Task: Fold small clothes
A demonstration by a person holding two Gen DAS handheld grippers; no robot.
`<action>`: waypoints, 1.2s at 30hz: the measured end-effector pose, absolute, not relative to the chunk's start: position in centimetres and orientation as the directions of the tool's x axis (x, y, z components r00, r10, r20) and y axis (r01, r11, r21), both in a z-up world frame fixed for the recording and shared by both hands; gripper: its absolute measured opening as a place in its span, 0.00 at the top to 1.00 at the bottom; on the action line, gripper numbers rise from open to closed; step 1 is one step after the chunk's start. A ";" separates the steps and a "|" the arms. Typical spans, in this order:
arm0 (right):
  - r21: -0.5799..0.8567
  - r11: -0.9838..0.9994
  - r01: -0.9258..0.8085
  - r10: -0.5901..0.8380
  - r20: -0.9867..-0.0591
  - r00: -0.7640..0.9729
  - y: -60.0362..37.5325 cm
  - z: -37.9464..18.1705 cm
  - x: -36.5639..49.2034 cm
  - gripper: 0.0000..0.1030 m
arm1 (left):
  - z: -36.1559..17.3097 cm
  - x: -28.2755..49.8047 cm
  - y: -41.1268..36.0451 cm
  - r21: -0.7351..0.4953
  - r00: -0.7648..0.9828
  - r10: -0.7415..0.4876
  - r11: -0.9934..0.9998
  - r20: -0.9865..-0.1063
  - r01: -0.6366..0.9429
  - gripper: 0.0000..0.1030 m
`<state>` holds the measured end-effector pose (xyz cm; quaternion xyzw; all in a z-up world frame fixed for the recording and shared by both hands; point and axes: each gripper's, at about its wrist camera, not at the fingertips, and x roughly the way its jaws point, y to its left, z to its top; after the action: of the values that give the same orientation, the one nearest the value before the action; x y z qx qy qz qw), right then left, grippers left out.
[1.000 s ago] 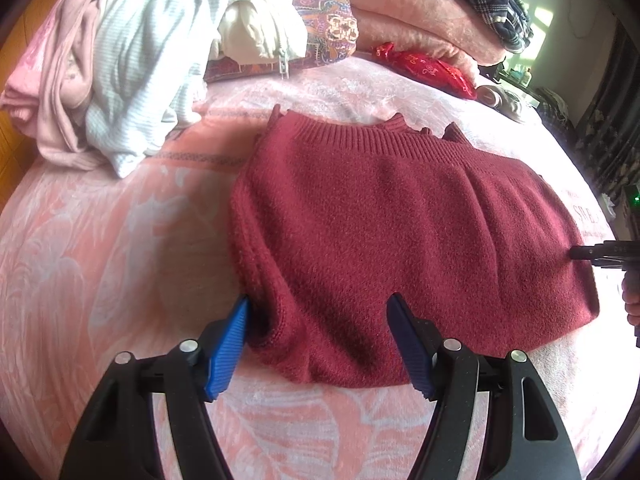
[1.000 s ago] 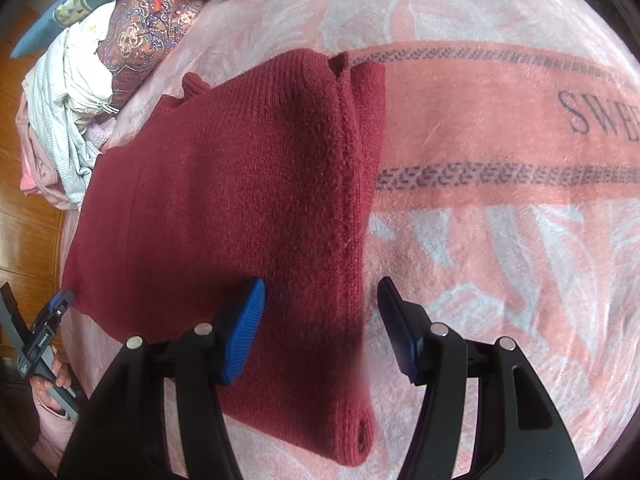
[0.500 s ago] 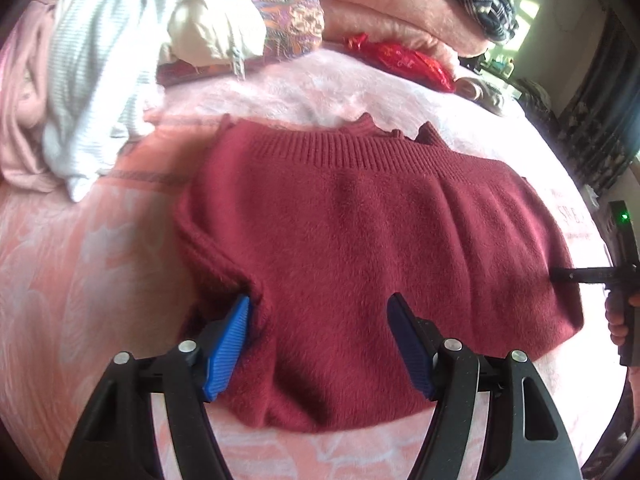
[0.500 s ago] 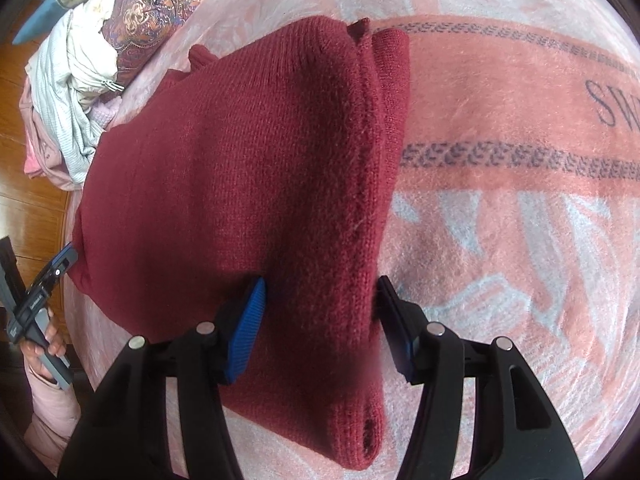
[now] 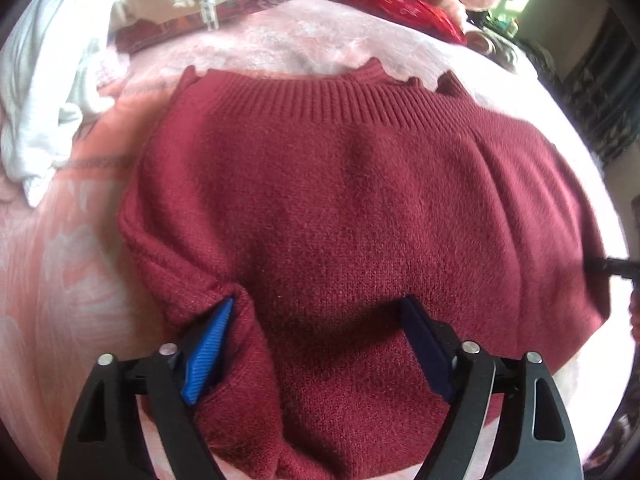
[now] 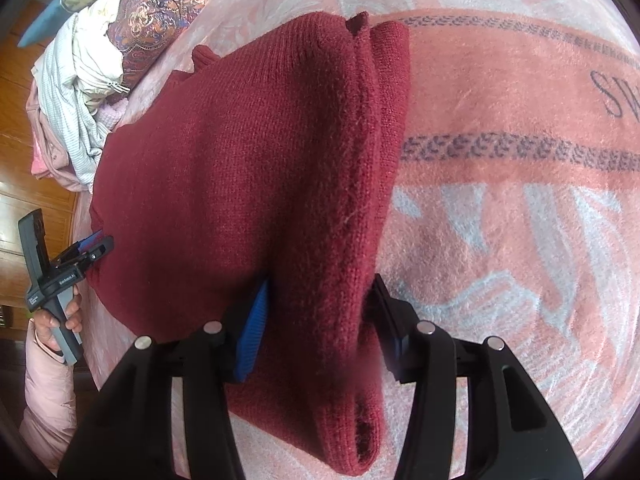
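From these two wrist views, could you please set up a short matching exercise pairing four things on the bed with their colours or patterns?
Things:
1. sweater
2. blanket
3. pillow
4. left gripper's fingers

Colours or patterns:
A. blue pads on black
B. dark red knit
C. multicoloured paisley
D. pink with pale leaf shapes

Pairs: 1-B, 2-D, 3-C, 4-A

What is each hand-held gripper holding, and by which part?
Neither has closed yet. Both straddle the dark red knitted sweater: the left hand-held gripper its near edge, the right hand-held gripper its folded side edge.
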<state>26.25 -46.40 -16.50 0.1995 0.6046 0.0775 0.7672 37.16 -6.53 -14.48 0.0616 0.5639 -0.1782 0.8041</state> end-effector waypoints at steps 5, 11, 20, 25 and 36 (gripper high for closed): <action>0.390 0.913 0.117 0.348 -0.898 0.270 -46.2 -16.3 26.2 0.54 | -14.5 36.9 -6.6 -0.100 0.313 -0.216 0.932 -0.925 0.348 0.17; 0.419 0.896 0.143 0.370 -0.886 0.280 -46.7 -15.7 25.8 0.70 | -14.5 37.2 -6.5 -0.114 0.302 -0.223 0.934 -0.927 0.340 0.17; 0.375 0.909 0.183 0.327 -0.912 0.247 -46.1 -14.6 26.3 0.74 | -14.5 37.2 -5.9 -0.147 0.292 -0.252 0.929 -0.923 0.339 0.17; 0.329 0.920 0.215 0.285 -0.935 0.210 -45.6 -14.3 26.7 0.74 | -14.5 37.2 -5.8 -0.150 0.291 -0.257 0.927 -0.922 0.343 0.17; 0.220 0.949 0.225 0.177 -0.964 0.196 -43.4 -11.0 27.7 0.74 | -14.4 37.2 -5.5 -0.166 0.288 -0.272 0.924 -0.918 0.343 0.16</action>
<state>27.73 -43.42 -11.03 0.1587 0.6338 -0.0157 0.7569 37.16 -5.54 -14.42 0.0315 0.5649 -0.1918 0.8019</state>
